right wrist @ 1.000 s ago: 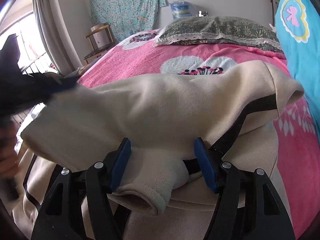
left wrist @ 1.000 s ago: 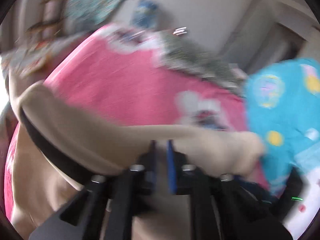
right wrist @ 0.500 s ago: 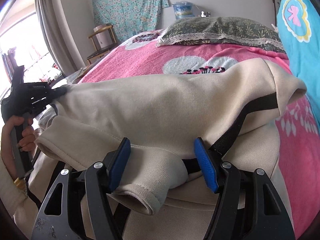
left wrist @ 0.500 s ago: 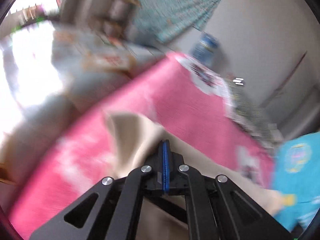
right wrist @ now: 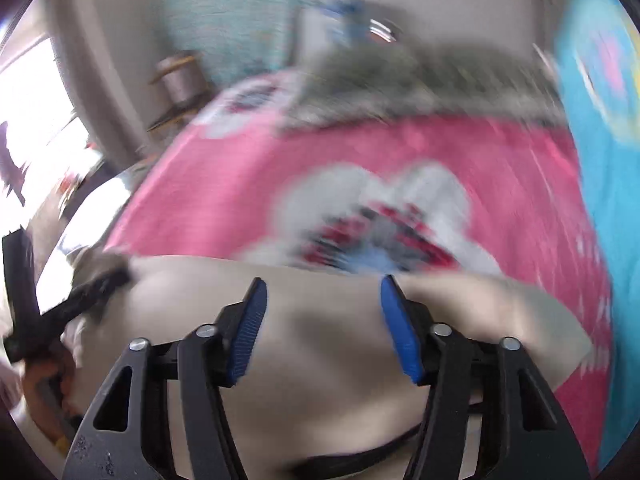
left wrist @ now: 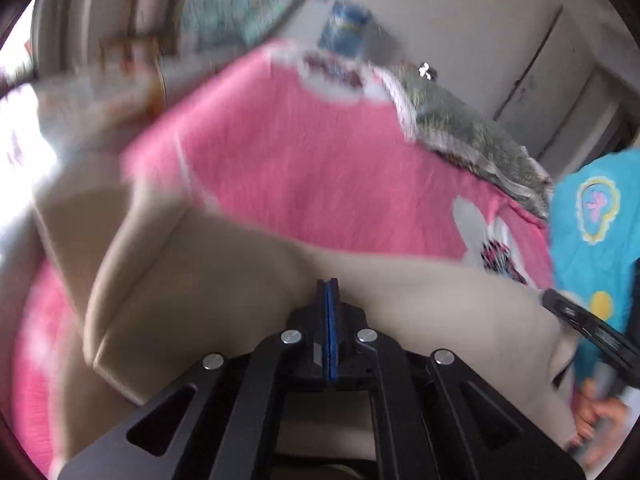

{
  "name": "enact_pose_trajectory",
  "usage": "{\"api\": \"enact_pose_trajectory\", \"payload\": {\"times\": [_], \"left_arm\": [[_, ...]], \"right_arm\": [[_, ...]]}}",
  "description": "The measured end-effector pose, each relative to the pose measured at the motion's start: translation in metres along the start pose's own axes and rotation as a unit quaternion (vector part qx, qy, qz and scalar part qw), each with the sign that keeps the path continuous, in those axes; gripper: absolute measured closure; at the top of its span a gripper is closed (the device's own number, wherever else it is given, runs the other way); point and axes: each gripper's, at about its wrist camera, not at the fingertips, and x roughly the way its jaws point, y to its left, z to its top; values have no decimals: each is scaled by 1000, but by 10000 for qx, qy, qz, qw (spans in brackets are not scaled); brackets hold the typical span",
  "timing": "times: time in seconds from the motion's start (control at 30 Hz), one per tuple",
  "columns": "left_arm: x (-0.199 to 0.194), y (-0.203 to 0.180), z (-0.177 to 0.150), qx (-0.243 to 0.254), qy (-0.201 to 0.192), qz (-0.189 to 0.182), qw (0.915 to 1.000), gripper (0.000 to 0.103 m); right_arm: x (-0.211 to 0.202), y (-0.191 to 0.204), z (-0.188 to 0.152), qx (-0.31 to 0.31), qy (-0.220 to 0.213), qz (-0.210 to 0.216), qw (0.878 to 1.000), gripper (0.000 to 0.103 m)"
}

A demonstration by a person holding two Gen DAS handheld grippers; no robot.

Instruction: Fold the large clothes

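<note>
Pinching soft beige garment (left wrist: pixel 224 280), left gripper (left wrist: pixel 328 292) closed; right gripper (right wrist: pixel 320 312) fingers closing, gapped.

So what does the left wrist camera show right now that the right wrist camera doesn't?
Only the left wrist view: the left gripper shut, apparently pinching the beige garment, a closet door, and the hand holding the other tool.

Only the right wrist view: the right gripper with jaws apart, having just closed partway, over beige cloth, and a bright window.

Both: the garment, pink bedspread, grey pillow, blue blanket.
</note>
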Motion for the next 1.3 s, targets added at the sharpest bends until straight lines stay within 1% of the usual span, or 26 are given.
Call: {"api": "enact_pose_trajectory", "payload": {"times": [0.03,0.07,0.1,0.2,0.23,0.27,0.33,0.4,0.43,0.47,0.5,0.6,0.67,0.7,0.77,0.8,0.83,0.87,0.93,1.03,1.07,1.13,1.17,1.23,1.27,1.3], "left_arm": [[-3,7,-2,-140,-70,-232,9996,101],[-5,7,-3,-178,-70,-294,9994,101],[-5,5,-3,-115,-57,-247,9996,101],[-3,-2,-5,28,-58,-96,9999,101],[-3,-1,-5,11,-67,-116,9999,101],[-1,-2,-7,3,-72,-129,9999,101],[-1,-3,-7,35,-90,-91,9999,101],[-3,-4,-8,89,-109,-26,9999,101],[-4,-4,-9,108,-118,-6,9999,101],[-4,-4,-9,114,-122,-3,9999,101],[-4,-4,-9,110,-125,-6,9999,101],[-4,-5,-9,120,-131,5,9998,101],[-4,-5,-9,119,-130,-4,9998,101],[-4,-5,-9,116,-131,-15,9998,101],[-4,-6,-9,138,-130,2,9998,101],[-4,-7,-9,152,-135,12,9998,101],[-4,-7,-9,163,-138,17,9998,101],[-4,-7,-9,160,-134,13,9998,101],[-5,-8,-9,179,-147,22,9997,101],[-4,-8,-8,174,-141,29,9997,101],[-4,-9,-9,179,-145,27,9997,101],[-4,-10,-9,207,-152,57,9997,101],[-4,-9,-9,203,-156,53,9997,101],[-4,-9,-9,198,-162,46,9997,101],[-5,-9,-9,194,-163,43,9997,101],[-4,-9,-9,203,-155,52,9997,101]], "right_arm": [[-1,-25,-5,383,-45,235,9990,72],[-4,-52,-10,791,-90,409,9960,102],[-6,-63,-13,979,-122,451,9941,103],[-20,-77,-14,1253,-280,-35,9917,103],[-24,-72,-12,1186,-306,-365,9918,102],[-34,-58,-9,950,-476,-755,9915,95],[-59,-21,-3,321,-1023,-931,9899,77],[-71,20,3,-266,-1306,-512,9897,67],[-71,36,6,-485,-1302,-245,9900,57],[-64,64,8,-805,-1139,189,9900,51],[-54,80,8,-932,-944,457,9901,51],[-10,100,1,-589,-67,1475,9873,51],[27,89,-11,-28,484,1702,9842,52],[41,76,-16,198,583,1752,9826,57],[49,45,-19,656,517,2054,9751,91],[49,26,-21,1042,601,2184,9684,99],[50,1,-22,1562,656,2358,9569,103],[46,-12,-22,1774,624,2389,9527,103],[32,-35,-19,1909,414,2144,9570,103],[8,-69,-15,2101,-113,1350,9683,103],[2,-89,-17,2437,-253,1118,9631,103],[0,-116,-23,2989,-275,1173,9467,103],[-3,-117,-23,3006,-249,1181,9461,103],[-25,-97,-15,2451,-468,613,9664,103],[-35,-80,-11,2130,-666,414,9739,95],[-46,-65,-5,1845,-879,341,9783,94]]}}
